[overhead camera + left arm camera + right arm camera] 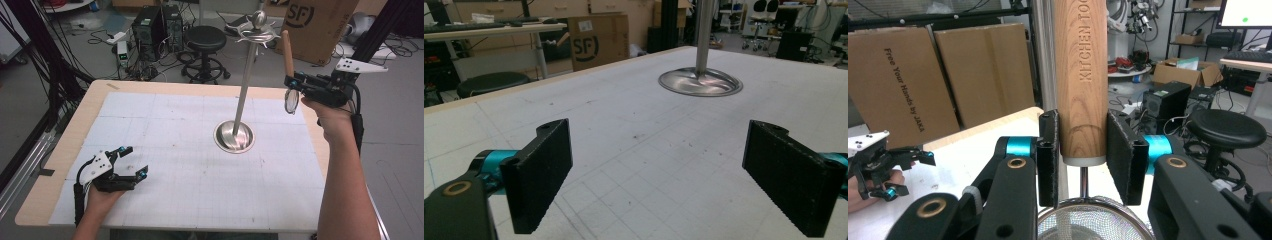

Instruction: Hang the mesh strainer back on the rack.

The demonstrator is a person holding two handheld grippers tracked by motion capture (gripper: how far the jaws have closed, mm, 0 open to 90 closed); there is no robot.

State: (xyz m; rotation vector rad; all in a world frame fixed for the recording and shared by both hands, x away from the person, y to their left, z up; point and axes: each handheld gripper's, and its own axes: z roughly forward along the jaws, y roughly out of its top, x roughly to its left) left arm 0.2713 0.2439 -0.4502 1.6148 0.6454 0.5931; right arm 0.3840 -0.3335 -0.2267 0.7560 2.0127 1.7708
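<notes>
A metal rack stands mid-table: a round base (233,136), a tall pole (246,80) and a hooked crown with a ball on top (258,27). My right gripper (290,80) is raised to the right of the pole, shut on the wooden handle (1081,75) of a small mesh strainer (291,100). The handle points up and the mesh bowl (1095,222) hangs below the jaws. The pole (1044,55) rises just behind the handle. My left gripper (134,160) rests open near the table's front left, nothing between its pads (544,170); the rack base (700,81) lies ahead of it.
The table is covered by a white gridded mat (190,165) with a wooden rim (60,150). Beyond the far edge stand a black stool (205,40), computer towers (150,25) and a cardboard box (320,25). Cables hang at the left.
</notes>
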